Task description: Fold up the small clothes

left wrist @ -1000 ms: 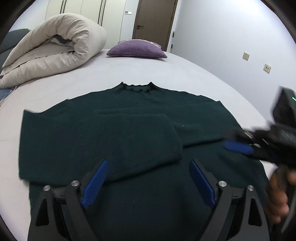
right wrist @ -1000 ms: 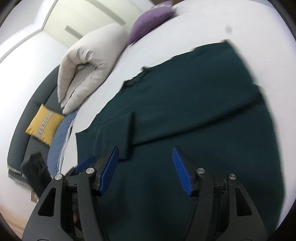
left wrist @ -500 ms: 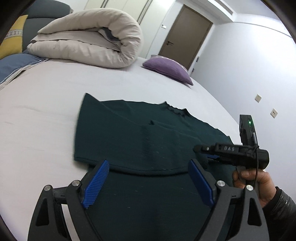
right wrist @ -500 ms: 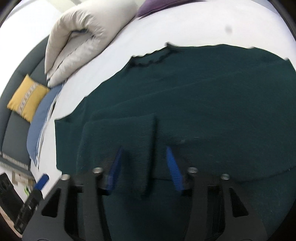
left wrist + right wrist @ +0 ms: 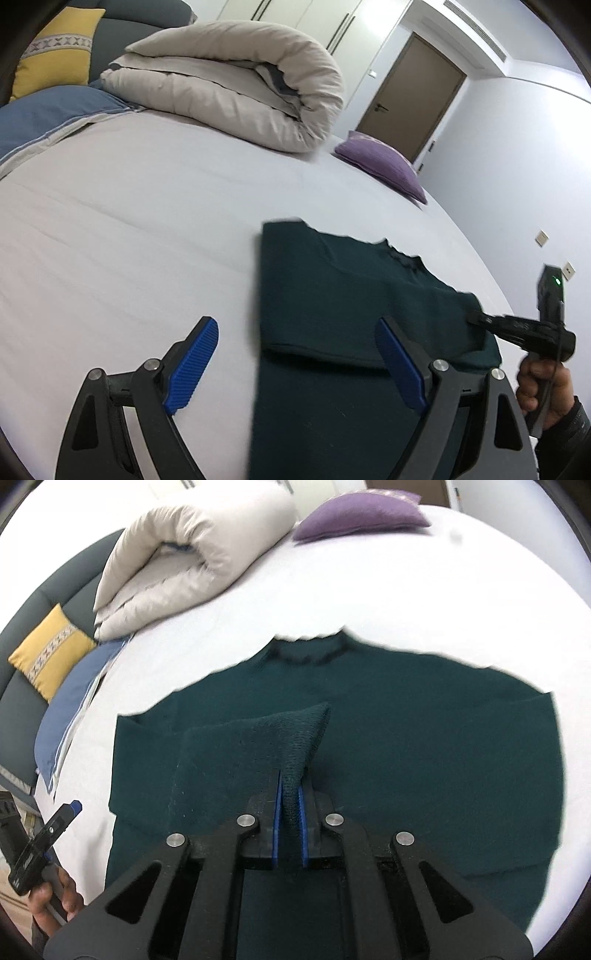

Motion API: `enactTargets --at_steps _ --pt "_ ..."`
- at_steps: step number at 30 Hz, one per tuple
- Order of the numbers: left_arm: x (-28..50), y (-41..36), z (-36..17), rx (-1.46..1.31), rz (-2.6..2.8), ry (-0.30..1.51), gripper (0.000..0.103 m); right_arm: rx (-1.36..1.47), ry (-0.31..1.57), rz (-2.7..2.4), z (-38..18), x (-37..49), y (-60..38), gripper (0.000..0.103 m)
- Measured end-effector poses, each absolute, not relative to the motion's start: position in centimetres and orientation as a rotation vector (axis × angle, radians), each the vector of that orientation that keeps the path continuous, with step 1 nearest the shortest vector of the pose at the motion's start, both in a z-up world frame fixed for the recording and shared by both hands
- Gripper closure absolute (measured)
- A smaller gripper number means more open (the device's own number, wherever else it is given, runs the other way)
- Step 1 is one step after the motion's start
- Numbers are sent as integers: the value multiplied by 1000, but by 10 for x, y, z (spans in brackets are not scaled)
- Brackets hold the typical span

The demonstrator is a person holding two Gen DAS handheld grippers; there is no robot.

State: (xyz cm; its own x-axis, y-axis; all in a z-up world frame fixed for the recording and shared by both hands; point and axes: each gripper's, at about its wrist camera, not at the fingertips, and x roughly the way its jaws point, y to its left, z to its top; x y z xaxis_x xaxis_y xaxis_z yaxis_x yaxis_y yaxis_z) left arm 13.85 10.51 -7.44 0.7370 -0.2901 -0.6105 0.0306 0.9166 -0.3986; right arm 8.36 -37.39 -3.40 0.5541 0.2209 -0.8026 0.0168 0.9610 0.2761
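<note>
Pale grey bed sheet (image 5: 122,236) filled most of both views, with a rolled cream duvet (image 5: 236,81) and a purple cushion (image 5: 384,166) far ahead of the grippers, and a yellow cushion (image 5: 51,650) off to the left against a dark headboard. Dark green sweater (image 5: 424,738) lay flat on the sheet, neckline (image 5: 306,650) pointing away from the right gripper (image 5: 290,805), left sleeve already folded across the chest. Right gripper was clamped on the cuff end of that folded sleeve (image 5: 295,738), knit bunched between the blue pads and tented up just ahead of the jaws. Left gripper (image 5: 295,369) hung with its jaws wide and nothing between them, straddling the sweater's left folded edge: left finger over bare sheet, right finger over the fabric, not touching as far as could be told. Seen from the left wrist, the right gripper's nose sat to the right, at the sleeve end. Knit looked soft, limp and fairly thick; judged light, non-slippery against ribbed pads, prone to sagging and dragging the layer below when lifted. Best holds seemed to be edges and corners — cuff, hem, shoulder fold — pinching through all layers. Fold appeared partway done; body not yet halved.
</note>
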Motion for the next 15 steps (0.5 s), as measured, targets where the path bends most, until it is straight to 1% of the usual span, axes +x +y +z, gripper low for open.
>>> enactTargets --at_steps 6,12,14,15 --pt "169 109 -72 -343 -140 740 15 297 994 86 -47 80 -411 97" --pt "225 100 -86 -289 -100 812 16 274 1005 98 -66 84 -406 96" --pt "243 94 -92 -261 -103 837 21 287 997 99 -69 86 -409 96" --pt "252 88 -96 -241 -103 852 23 287 993 99 -70 86 -408 96"
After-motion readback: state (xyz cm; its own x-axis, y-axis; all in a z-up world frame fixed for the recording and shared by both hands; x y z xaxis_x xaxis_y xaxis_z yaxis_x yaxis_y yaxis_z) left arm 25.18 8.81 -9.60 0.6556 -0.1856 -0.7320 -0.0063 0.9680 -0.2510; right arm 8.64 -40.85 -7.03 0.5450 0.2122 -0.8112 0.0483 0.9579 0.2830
